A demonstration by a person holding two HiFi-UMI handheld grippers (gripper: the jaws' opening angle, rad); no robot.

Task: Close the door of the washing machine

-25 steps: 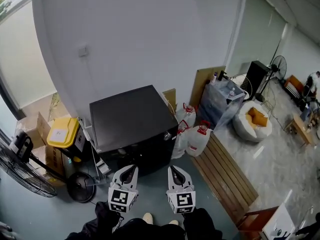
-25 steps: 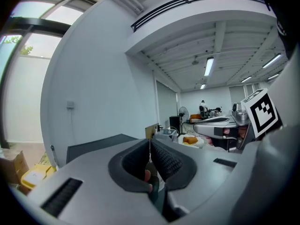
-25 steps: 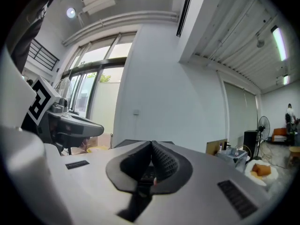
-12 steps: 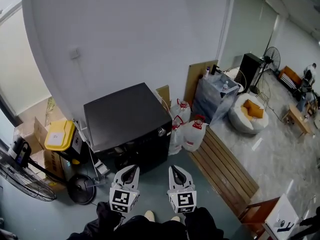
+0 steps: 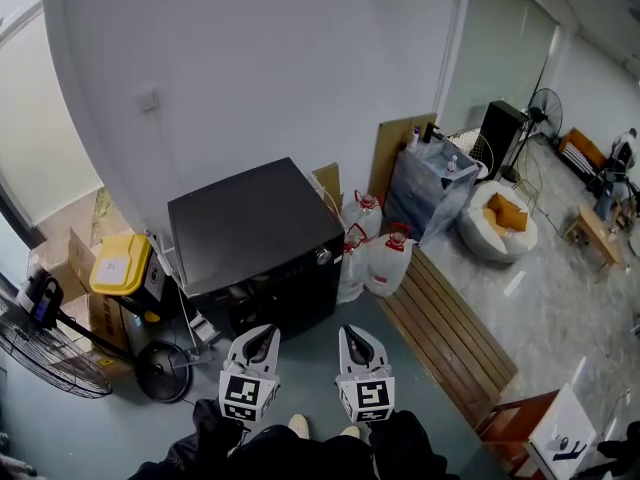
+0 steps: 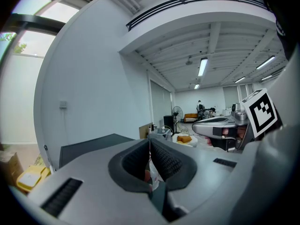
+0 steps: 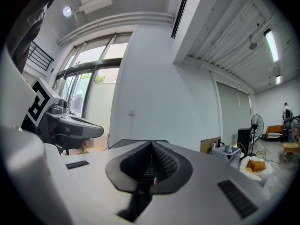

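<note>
The black washing machine (image 5: 255,238) stands against the white wall, with a silver knob (image 5: 323,256) on its front. From this steep angle I cannot tell how its door stands. My left gripper (image 5: 262,334) and right gripper (image 5: 351,332) hang side by side just before its front, pointing at it without touching. Both are shut with nothing between the pads. In the left gripper view the left gripper (image 6: 150,143) has its pads together over the machine's dark top (image 6: 89,146). The right gripper (image 7: 151,147) looks the same in its own view.
Water jugs (image 5: 390,266) stand right of the machine, a slatted wooden bench (image 5: 450,333) beyond them. At left are a yellow bin (image 5: 122,265), cardboard boxes and a floor fan (image 5: 45,348) with its round base (image 5: 160,373). A plastic-wrapped cabinet (image 5: 430,183) and a beanbag (image 5: 500,223) sit further right.
Both grippers have crept slightly towards the machine, still shut. The head view has shifted, so the machine sits a little higher and further left.
</note>
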